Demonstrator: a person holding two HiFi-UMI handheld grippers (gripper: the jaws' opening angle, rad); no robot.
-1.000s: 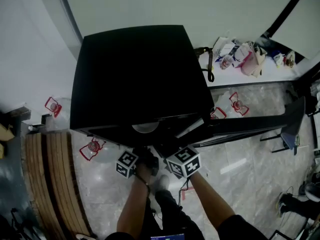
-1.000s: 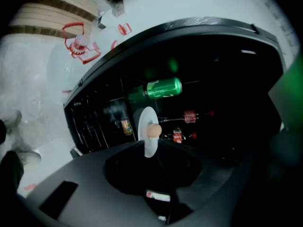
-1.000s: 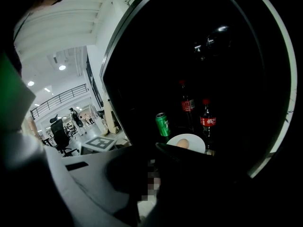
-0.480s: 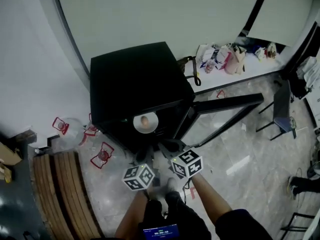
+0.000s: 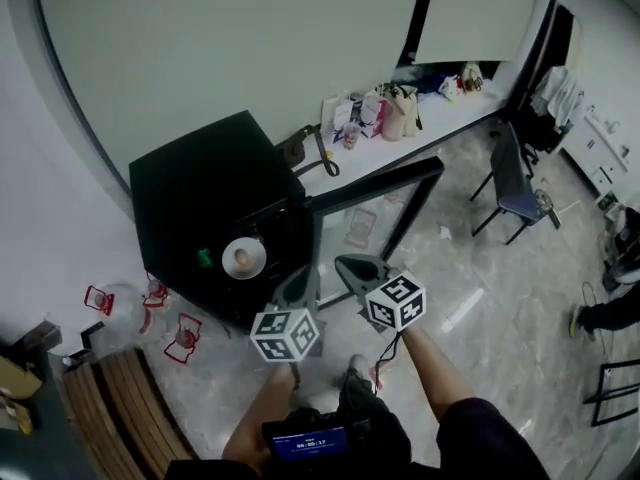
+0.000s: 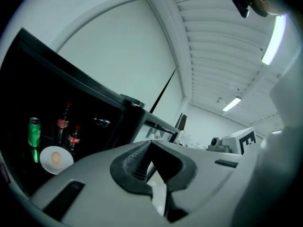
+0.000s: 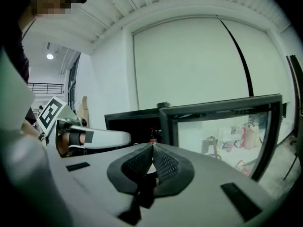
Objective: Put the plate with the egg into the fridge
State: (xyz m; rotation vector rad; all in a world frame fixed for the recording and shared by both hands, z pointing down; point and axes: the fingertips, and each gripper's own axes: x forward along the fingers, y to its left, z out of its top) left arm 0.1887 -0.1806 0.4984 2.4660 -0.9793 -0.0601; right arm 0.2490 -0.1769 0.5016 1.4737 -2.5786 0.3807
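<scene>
The black fridge (image 5: 205, 193) stands with its glass door (image 5: 375, 193) swung open to the right. On a shelf inside sits the white plate (image 5: 243, 258) with the egg (image 5: 241, 257). In the left gripper view the plate (image 6: 56, 159) lies below a green can (image 6: 34, 132) and two cola bottles (image 6: 63, 123). My left gripper (image 5: 300, 288) and right gripper (image 5: 348, 265) hover side by side in front of the fridge, apart from the plate. Both are shut and hold nothing: the left gripper (image 6: 149, 145) and the right gripper (image 7: 152, 148) show closed pads.
Water jugs with red handles (image 5: 185, 333) lie on the floor left of the fridge, beside a wooden bench (image 5: 110, 408). Bags (image 5: 390, 108) crowd a white ledge behind the door. A chair (image 5: 515, 193) stands at the right.
Both grippers have drawn back from the fridge opening and risen. The plate with the egg stays on the shelf inside. The head view has pulled away, showing more of the room.
</scene>
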